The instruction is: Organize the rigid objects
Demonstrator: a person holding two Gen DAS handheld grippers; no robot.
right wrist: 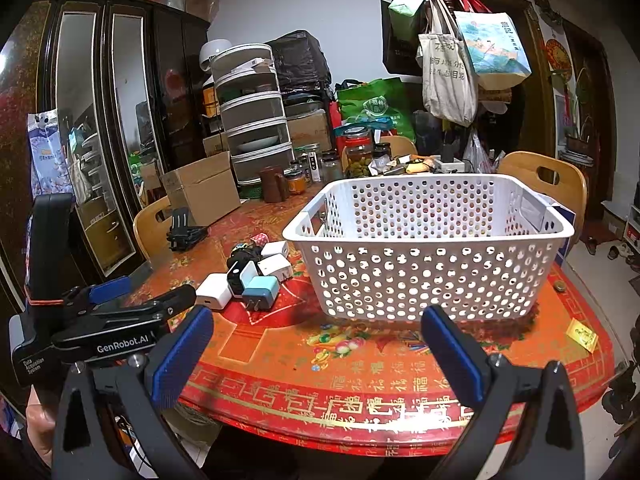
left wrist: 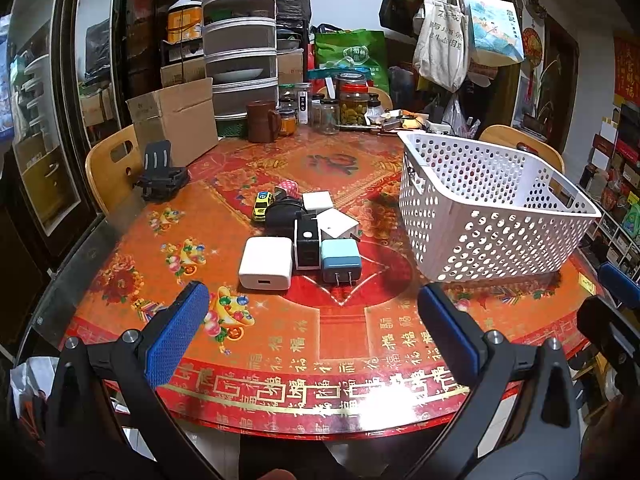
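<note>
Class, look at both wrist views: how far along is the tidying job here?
Done: nothing; the white basket looks empty. In hand: nothing; left gripper and right gripper are open above the table edge. Left: the chargers, such as the blue charger, and toy car.

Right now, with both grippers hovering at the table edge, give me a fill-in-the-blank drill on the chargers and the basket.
1. The white perforated basket holds ____ chargers.
2. The blue charger points its two metal ____ toward the camera.
3. The toy car behind the chargers is mostly ____ in colour.
4. The left gripper and the right gripper both have their jaws ____.

Missing words: no; prongs; yellow; open
</note>
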